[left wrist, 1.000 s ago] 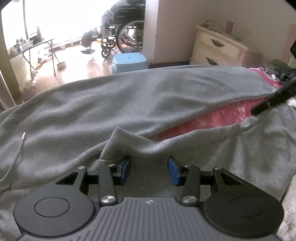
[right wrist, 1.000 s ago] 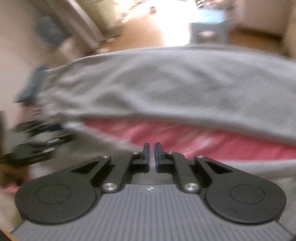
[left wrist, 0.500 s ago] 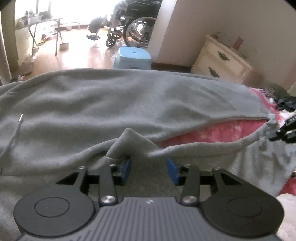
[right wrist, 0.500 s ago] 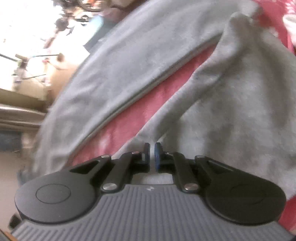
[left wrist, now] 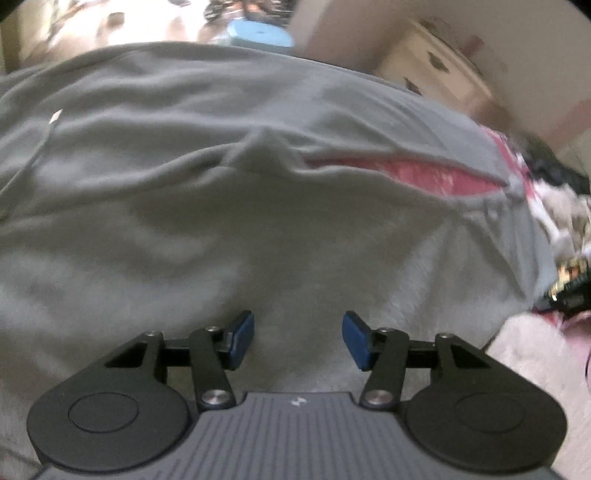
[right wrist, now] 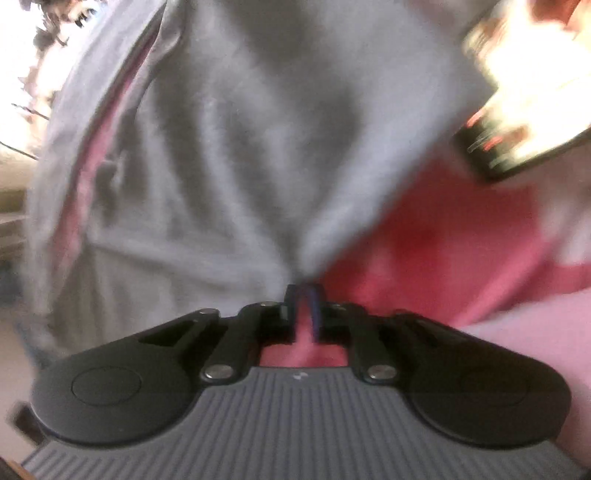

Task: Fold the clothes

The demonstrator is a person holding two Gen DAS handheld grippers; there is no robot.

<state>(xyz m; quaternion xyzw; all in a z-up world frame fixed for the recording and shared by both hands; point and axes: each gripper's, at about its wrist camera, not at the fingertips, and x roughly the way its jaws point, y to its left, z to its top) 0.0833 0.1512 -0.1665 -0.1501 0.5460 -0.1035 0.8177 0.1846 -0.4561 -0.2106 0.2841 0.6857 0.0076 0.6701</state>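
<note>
A large grey sweatshirt [left wrist: 258,192] lies spread over a pink bedcover [left wrist: 424,173]. A raised fold stands at its middle and a white drawstring tip [left wrist: 55,116] shows at the left. My left gripper [left wrist: 298,338] hovers open over the near part of the cloth, with nothing between its blue pads. In the right wrist view the same grey sweatshirt [right wrist: 240,147] stretches away in a taut cone from my right gripper [right wrist: 304,291], which is shut on a pinched corner of it. That view is blurred.
A cream dresser [left wrist: 436,74] stands at the back right and a blue stool [left wrist: 258,35] beyond the bed's far edge. Mixed clothes [left wrist: 561,221] are piled at the right. A dark box [right wrist: 517,122] lies on the bedcover [right wrist: 443,240] right of the sweatshirt.
My left gripper has let go of the fold, opened wider and drawn back toward the near edge. My right gripper, still shut, has pulled its corner of the sweatshirt back, stretching the cloth.
</note>
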